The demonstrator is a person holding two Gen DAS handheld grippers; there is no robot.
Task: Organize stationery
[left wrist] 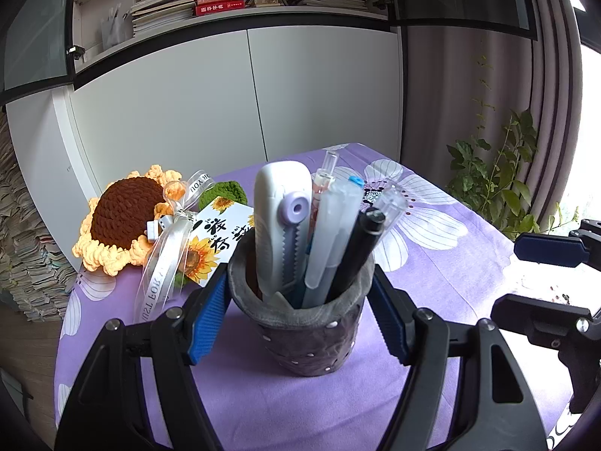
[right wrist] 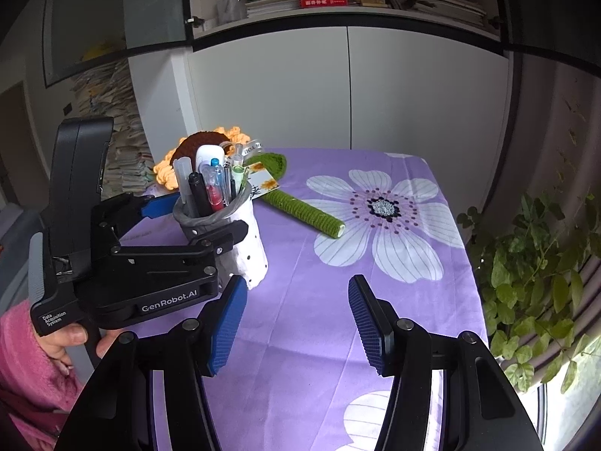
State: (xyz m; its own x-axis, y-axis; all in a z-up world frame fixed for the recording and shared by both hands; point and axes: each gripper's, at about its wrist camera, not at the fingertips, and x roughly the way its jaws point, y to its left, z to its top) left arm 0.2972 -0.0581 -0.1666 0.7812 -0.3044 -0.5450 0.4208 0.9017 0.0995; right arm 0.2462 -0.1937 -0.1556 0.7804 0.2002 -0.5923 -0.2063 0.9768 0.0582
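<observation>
Pen holder (left wrist: pixel 306 323) stands on counter (left wrist: pixel 450 270), between the left gripper (left wrist: pixel 300 312) pads. Pens (left wrist: pixel 330 240) and cutter (left wrist: pixel 280 225) upright inside it. Crochet sunflower (left wrist: pixel 120 218) lies behind-left of it, card (left wrist: pixel 218 240) against the flower. Right gripper (right wrist: pixel 296 323) over bare counter, right of holder.

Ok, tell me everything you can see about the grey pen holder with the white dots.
The grey soft-looking pen holder stands upright on the purple flowered tablecloth. It is a round cup with a folded-over rim and small white dots on its wall. The left gripper clamps it, blue pads pressing both sides near the rim. Inside stand a white utility knife, a black marker and several clear pens. A crocheted sunflower lies behind it.
</observation>
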